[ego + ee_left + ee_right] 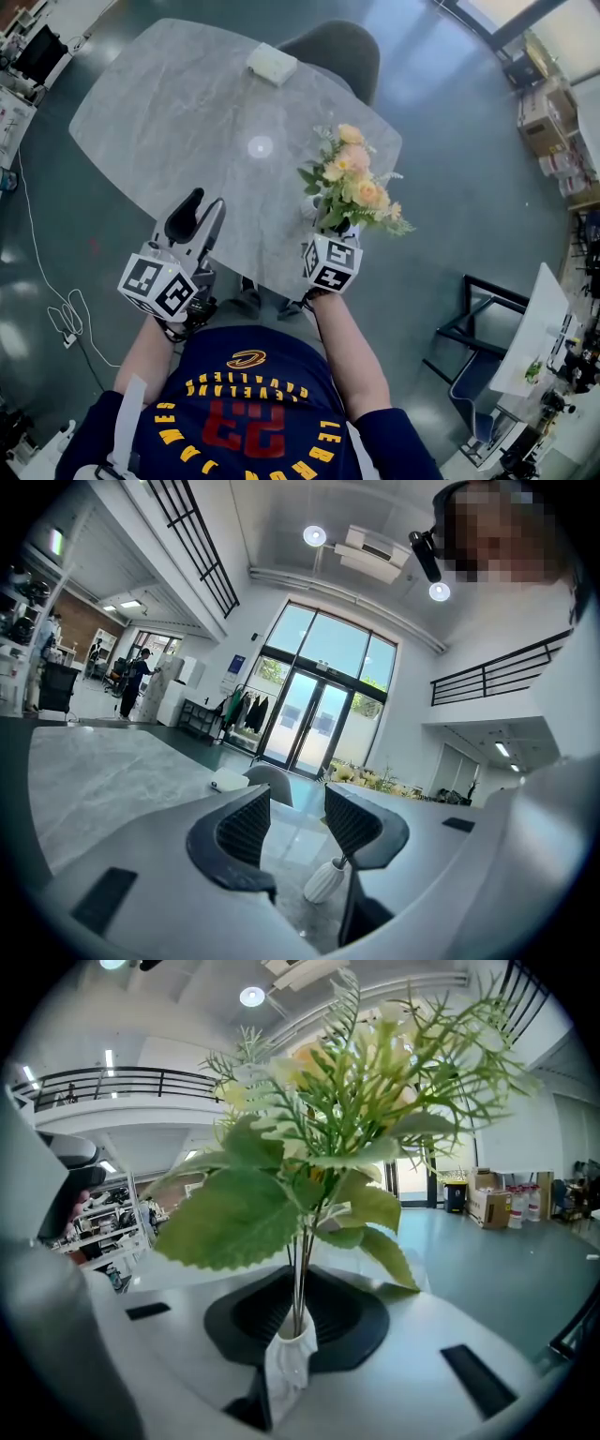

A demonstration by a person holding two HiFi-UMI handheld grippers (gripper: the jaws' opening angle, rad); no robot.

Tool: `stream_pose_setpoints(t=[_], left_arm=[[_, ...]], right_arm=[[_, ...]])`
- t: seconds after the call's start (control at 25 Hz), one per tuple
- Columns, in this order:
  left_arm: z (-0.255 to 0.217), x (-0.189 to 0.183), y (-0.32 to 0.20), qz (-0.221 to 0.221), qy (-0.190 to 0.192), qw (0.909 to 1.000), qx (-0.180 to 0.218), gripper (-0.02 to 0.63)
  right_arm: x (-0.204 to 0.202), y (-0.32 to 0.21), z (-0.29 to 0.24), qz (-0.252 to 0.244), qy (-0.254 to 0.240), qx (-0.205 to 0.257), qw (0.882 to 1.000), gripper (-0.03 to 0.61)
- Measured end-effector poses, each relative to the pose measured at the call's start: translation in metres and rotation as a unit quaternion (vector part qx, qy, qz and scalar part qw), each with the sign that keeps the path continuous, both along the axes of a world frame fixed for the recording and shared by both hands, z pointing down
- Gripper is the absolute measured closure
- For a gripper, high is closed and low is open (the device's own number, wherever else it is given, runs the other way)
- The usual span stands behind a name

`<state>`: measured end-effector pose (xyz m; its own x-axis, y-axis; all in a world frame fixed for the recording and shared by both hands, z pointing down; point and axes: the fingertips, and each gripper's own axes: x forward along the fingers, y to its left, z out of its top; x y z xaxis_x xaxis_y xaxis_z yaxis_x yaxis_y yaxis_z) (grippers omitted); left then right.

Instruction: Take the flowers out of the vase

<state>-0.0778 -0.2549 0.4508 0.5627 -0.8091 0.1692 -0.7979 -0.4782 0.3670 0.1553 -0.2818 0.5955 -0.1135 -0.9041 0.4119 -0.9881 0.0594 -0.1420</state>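
A bunch of peach and cream flowers (356, 183) with green leaves stands at the near edge of the grey table (178, 112). In the head view the blooms hide the vase. My right gripper (298, 1309) is shut on the thin stems (300, 1274) just above the mouth of the white ribbed vase (286, 1368). My left gripper (199, 223) hovers to the left of the bunch, apart from it. Its jaws (298, 822) stand open and empty, and the vase (328, 881) shows on the table beyond them.
A white box (272, 64) lies at the table's far edge, with a dark chair (342, 52) behind it. A white table and a black frame (487, 328) stand on the floor at the right. A cable (56, 300) trails on the floor at the left.
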Motion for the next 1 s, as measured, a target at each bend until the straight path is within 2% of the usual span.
stream_pose_setpoints(t=[0.72, 1.0], left_arm=[[-0.005, -0.002, 0.014, 0.008, 0.024, 0.9996, 0.015, 0.428], [-0.016, 0.006, 0.014, 0.011, 0.027, 0.9993, 0.025, 0.428]], right_arm=[[-0.013, 0.007, -0.040, -0.001, -0.031, 0.037, 0.999, 0.529], [-0.007, 0.006, -0.062, -0.001, -0.029, 0.053, 0.998, 0.529]])
